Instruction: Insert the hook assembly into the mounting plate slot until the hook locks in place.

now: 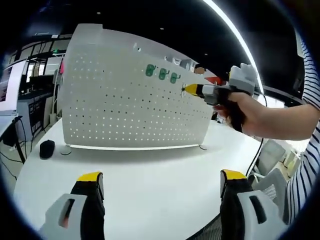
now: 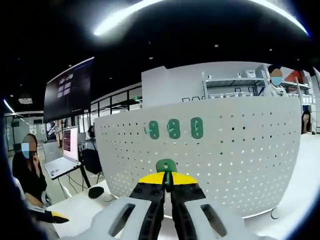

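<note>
A white pegboard plate (image 1: 135, 100) stands upright on the white table (image 1: 150, 185); three green hooks (image 1: 162, 74) hang in a row near its top. In the right gripper view the same pegboard (image 2: 235, 160) carries the three hooks (image 2: 173, 128). My right gripper (image 2: 168, 181) is shut on a fourth green hook (image 2: 166, 166), held just in front of the board below the row. From the left gripper view, that right gripper (image 1: 191, 90) reaches in from the right, its yellow tips by the board. My left gripper (image 1: 162, 182) stands open above the table.
A small black object (image 1: 46, 148) lies on the table beside the board's left foot. A person's hand and striped sleeve (image 1: 305, 125) come in from the right. A seated person (image 2: 30, 175) and a laptop (image 2: 62, 160) are at the left; shelving (image 2: 235, 87) stands behind the board.
</note>
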### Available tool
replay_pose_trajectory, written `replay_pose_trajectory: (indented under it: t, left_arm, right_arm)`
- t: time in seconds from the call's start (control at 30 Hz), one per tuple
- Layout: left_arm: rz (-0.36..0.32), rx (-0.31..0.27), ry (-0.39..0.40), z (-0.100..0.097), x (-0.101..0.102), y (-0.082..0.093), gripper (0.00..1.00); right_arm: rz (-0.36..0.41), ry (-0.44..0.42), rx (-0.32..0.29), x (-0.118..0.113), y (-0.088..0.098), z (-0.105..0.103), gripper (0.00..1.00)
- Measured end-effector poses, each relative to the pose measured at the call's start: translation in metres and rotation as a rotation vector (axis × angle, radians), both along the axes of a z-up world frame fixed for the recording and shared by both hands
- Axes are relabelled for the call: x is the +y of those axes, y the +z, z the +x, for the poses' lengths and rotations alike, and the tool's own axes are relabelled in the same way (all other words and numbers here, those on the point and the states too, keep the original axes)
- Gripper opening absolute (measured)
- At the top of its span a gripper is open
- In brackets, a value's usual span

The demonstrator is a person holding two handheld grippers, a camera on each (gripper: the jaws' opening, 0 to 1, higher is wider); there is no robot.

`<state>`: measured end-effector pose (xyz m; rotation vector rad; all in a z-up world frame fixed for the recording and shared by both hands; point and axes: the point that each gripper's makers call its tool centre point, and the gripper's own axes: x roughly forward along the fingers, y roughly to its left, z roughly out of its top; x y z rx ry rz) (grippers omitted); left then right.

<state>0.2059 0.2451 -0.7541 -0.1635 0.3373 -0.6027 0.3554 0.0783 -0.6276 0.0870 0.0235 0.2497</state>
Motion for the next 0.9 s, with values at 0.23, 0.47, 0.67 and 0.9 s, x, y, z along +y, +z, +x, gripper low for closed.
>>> replay_pose_trajectory:
  t: [0.23,0.47,0.67,0.9]
  left_arm:
    - [-0.007,0.004,0.003,0.000,0.000,0.000,0.98]
    - [-0.003,0.011,0.003,0.000,0.001,-0.001,0.97]
    - [0.001,0.021,0.003,0.000,0.001,-0.003,0.96]
    - [0.003,0.028,0.008,0.001,0.002,-0.004,0.95]
  right_arm:
    - [0.021,-0.067,-0.015,-0.024,0.006,0.015,0.00]
    - [0.013,-0.110,-0.050,-0.041,0.022,0.037,0.00]
    - [0.020,-0.140,-0.070,-0.051,0.034,0.053,0.00]
    - [0.023,-0.187,-0.089,-0.066,0.045,0.070,0.00]
